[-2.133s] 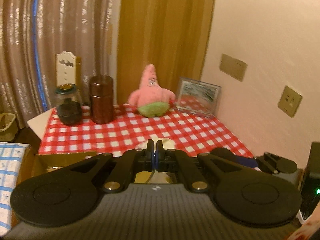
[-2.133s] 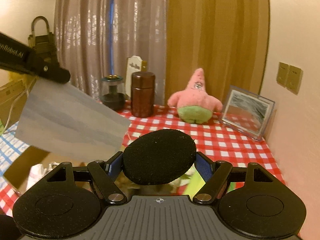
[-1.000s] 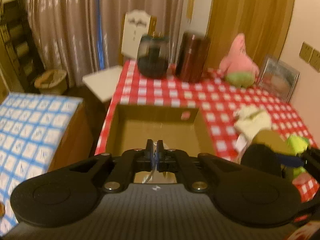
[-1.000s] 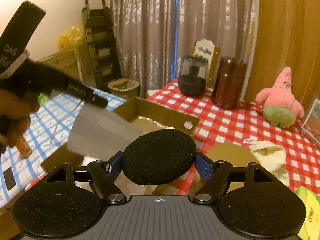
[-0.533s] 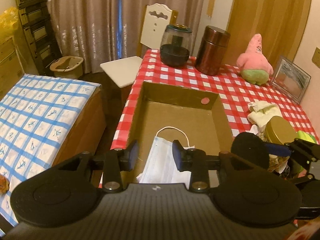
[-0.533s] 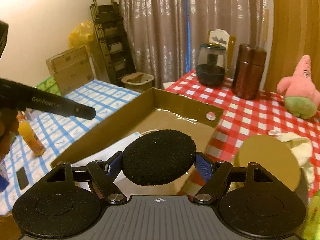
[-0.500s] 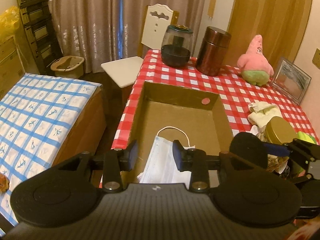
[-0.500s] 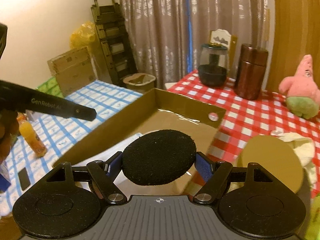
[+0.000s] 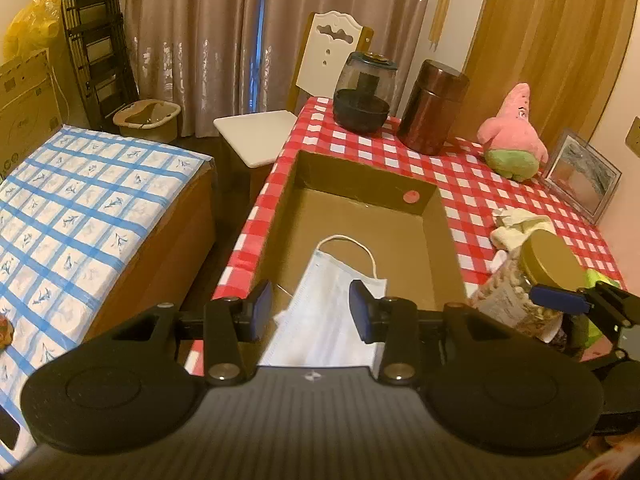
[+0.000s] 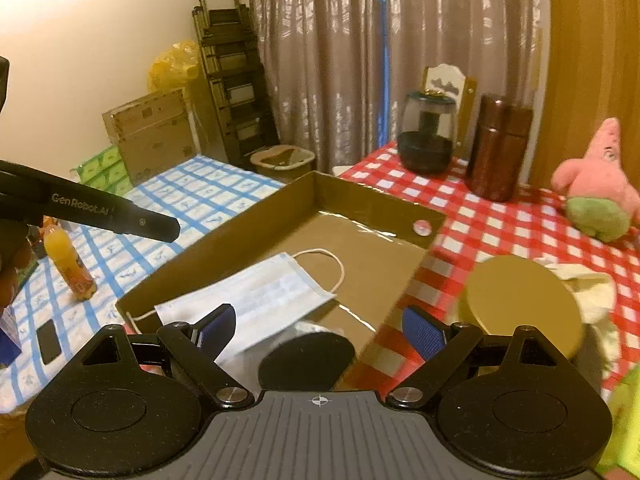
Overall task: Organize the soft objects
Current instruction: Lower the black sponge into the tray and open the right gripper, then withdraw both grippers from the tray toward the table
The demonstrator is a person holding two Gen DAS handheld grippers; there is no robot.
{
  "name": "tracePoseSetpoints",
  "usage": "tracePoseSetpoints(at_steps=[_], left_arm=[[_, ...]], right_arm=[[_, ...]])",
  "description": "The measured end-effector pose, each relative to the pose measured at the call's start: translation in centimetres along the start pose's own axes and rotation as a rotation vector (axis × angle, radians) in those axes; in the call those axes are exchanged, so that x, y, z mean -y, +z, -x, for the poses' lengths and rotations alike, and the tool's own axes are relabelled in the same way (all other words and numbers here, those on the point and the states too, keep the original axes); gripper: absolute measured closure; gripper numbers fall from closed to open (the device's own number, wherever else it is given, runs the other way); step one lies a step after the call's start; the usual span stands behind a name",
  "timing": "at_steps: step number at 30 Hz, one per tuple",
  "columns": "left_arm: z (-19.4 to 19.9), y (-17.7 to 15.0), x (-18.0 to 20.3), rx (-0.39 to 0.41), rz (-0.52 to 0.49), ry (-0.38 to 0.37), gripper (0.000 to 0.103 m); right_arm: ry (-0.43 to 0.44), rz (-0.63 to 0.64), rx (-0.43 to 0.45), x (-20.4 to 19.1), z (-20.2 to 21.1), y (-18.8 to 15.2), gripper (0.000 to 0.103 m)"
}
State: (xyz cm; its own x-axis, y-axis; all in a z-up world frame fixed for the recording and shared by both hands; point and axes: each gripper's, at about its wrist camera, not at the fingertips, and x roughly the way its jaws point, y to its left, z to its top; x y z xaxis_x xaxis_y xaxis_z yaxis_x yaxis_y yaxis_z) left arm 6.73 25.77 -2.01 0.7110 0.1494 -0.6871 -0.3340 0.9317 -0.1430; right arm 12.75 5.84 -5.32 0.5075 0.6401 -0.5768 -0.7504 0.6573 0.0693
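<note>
A light blue face mask lies flat in the open cardboard box on the red checked table; it also shows in the right wrist view. My left gripper is open and empty above the mask's near end. My right gripper is open, and a black foam pad lies below it at the box's near corner, free of the fingers. A pink plush star sits at the table's far right. A cream cloth lies right of the box.
A gold-lidded jar stands right of the box. A dark glass jar and a brown canister stand at the back. A picture frame leans on the wall. A blue checked surface lies left, with an orange bottle on it.
My left gripper opened and let the mask drop into the box. My right gripper, shut on the black foam pad until half a second ago, has opened and the pad has fallen below it.
</note>
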Motion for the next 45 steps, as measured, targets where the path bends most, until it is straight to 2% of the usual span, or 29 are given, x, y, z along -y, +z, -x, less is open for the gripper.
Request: tracePoseSetpoints(at_steps=[9, 23, 27, 35, 45], left_arm=[[2.7, -2.0, 3.2, 0.011, -0.009, -0.044, 0.056], [6.7, -4.3, 10.9, 0.027, -0.099, -0.158, 0.048], [7.6, -5.0, 12.9, 0.032, -0.123, -0.186, 0.04], [9.0, -6.5, 15.3, 0.03, -0.148, -0.225, 0.038], [10.0, -7.6, 16.8, 0.03, -0.166, -0.249, 0.038]], right_arm=[[-0.115, -0.059, 0.011, 1.2, 6.4, -2.6, 0.013], [-0.345, -0.287, 0.004, 5.7, 16.9, -7.6, 0.013], [-0.387, -0.309, 0.023, 6.4, 19.6, -8.4, 0.013], [-0.428, -0.349, 0.043, 6.7, 23.0, -9.8, 0.013], [-0.437, -0.365, 0.046, 6.9, 23.9, -10.3, 0.013]])
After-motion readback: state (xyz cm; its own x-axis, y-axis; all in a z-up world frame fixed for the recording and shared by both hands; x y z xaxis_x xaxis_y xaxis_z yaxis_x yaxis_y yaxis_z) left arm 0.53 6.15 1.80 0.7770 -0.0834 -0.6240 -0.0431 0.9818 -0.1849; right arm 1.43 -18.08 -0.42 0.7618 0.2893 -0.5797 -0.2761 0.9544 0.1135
